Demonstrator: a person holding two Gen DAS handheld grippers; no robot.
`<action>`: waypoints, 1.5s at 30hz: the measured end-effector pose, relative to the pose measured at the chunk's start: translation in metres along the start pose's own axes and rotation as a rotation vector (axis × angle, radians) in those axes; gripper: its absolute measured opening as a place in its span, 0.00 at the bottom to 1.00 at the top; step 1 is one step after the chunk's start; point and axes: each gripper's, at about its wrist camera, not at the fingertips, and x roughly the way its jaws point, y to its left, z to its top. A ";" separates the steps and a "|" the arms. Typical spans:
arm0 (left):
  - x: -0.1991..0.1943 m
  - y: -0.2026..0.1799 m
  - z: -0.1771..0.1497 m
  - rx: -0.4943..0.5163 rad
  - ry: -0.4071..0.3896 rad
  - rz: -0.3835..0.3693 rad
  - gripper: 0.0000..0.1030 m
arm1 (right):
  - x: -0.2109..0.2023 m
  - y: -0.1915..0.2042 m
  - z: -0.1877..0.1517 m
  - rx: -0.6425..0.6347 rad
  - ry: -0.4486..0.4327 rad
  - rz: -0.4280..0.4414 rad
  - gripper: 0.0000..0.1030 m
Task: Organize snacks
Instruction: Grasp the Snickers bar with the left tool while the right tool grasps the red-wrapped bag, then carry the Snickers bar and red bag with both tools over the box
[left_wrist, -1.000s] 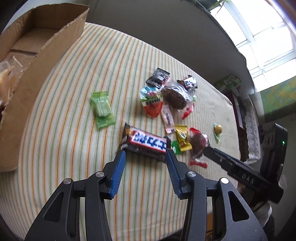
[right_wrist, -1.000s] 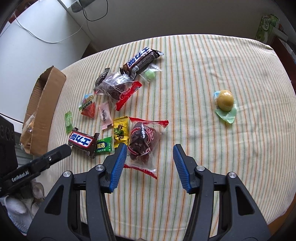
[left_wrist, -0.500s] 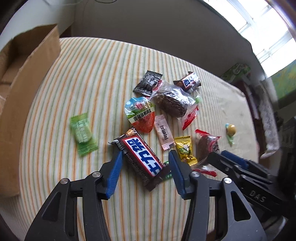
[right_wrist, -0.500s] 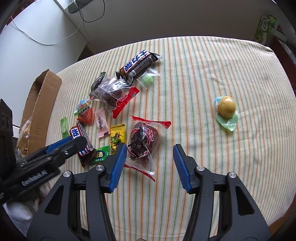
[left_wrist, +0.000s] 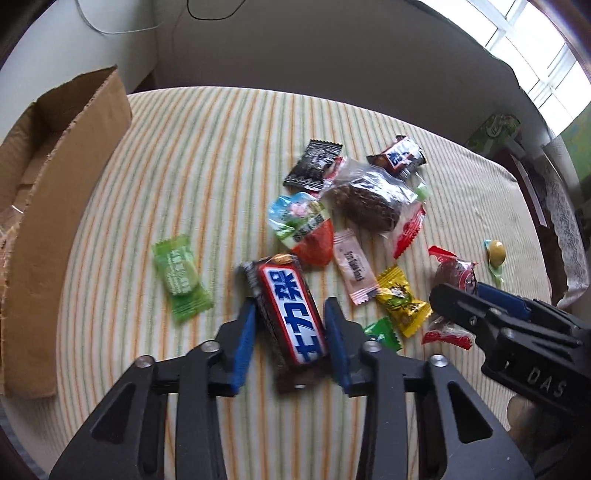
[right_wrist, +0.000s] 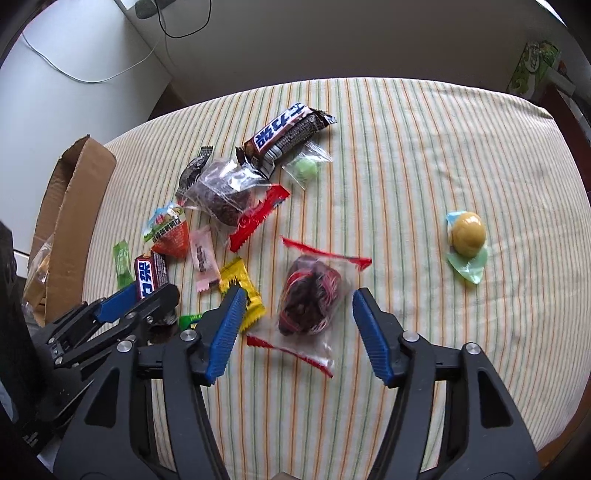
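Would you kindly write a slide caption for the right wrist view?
Right gripper, jaws just opening, straddles a red-edged clear snack packet on the striped tablecloth.

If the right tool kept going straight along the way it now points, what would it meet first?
Most likely the clear packet with red crimped ends and a dark snack inside, which lies on the striped tablecloth between the right tool's open blue pads; its height above it is unclear.

I count: two chocolate bars (right_wrist: 287, 136) (left_wrist: 290, 312), two clear-bagged brown cakes (right_wrist: 309, 301) (right_wrist: 225, 195), one cardboard box (left_wrist: 55, 206), roughly eight small wrapped sweets; blur hampers tally.
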 end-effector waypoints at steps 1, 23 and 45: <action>0.000 0.002 0.000 -0.001 -0.003 -0.003 0.28 | 0.002 0.001 0.002 -0.002 0.000 -0.003 0.61; -0.019 0.024 -0.004 0.004 -0.040 -0.077 0.27 | -0.003 -0.008 -0.004 -0.043 -0.007 -0.033 0.34; -0.088 0.072 0.001 -0.074 -0.191 -0.100 0.27 | -0.055 0.051 0.015 -0.120 -0.122 0.071 0.33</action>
